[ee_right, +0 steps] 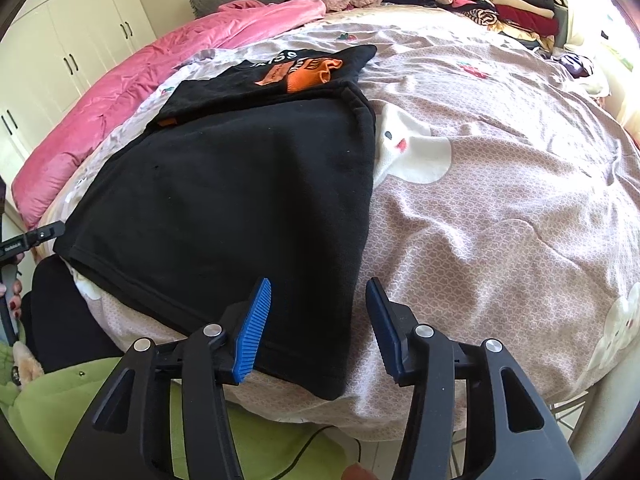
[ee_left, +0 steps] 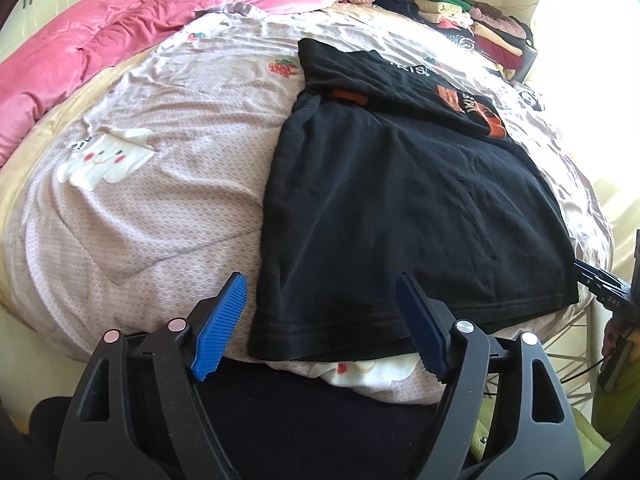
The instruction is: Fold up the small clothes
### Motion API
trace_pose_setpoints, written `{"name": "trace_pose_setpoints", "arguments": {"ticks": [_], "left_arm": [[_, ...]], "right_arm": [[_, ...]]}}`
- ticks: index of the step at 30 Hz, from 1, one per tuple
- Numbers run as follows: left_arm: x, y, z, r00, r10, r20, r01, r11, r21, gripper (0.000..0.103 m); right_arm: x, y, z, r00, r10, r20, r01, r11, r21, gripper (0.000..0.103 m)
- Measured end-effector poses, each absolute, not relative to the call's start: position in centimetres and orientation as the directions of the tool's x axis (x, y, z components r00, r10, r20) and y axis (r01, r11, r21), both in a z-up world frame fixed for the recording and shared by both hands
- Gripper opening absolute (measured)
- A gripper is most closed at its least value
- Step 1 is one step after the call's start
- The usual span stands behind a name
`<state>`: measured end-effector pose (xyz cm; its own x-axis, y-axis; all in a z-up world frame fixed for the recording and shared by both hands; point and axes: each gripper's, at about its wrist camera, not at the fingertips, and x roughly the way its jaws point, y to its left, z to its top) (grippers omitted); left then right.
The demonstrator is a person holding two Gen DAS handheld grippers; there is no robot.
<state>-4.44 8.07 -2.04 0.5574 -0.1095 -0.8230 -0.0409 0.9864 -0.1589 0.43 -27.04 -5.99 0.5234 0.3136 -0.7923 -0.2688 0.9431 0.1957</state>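
Note:
A black T-shirt (ee_left: 400, 200) with an orange print lies flat on the bed, its top part folded down over the body. In the left wrist view my left gripper (ee_left: 322, 314) stands open at the bed's near edge. The shirt's near left hem corner lies between the blue pads (ee_left: 220, 328), which do not press on it. In the right wrist view the same T-shirt (ee_right: 240, 184) reaches down to my right gripper (ee_right: 318, 322). This gripper is open too, with the near right hem corner lying loose between its fingers.
A pinkish bedspread (ee_left: 160, 220) with cartoon prints covers the bed. A pink quilt (ee_left: 100, 40) lies bunched at the far left. Stacks of folded clothes (ee_right: 512, 4) sit at the far right corner. White wardrobes (ee_right: 72, 40) stand behind. A green garment (ee_right: 280, 452) lies below the bed edge.

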Motion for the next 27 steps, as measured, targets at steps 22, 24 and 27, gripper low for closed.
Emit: {"name": "trace_pose_setpoints", "arguments": {"ticks": [22, 24, 27], "left_arm": [[-1.0, 7.6, -4.7, 0.528, -0.161, -0.834, -0.051, 0.974, -0.221, 0.039], [-0.9, 7.8, -4.7, 0.530, -0.165, -0.832, -0.058, 0.971, -0.230, 0.024], [-1.4, 8.0, -3.4, 0.566, -0.200, -0.800, -0.032, 0.964, -0.264, 0.007]], "right_arm": [[1.5, -26.5, -7.9, 0.490, 0.327, -0.808, -0.272, 0.938, 0.214, 0.048], [1.4, -26.3, -7.8, 0.490, 0.329, -0.807, -0.283, 0.936, 0.210, 0.026], [1.3, -26.1, -6.9, 0.501, 0.336, -0.798, -0.294, 0.933, 0.208, 0.008]]}}
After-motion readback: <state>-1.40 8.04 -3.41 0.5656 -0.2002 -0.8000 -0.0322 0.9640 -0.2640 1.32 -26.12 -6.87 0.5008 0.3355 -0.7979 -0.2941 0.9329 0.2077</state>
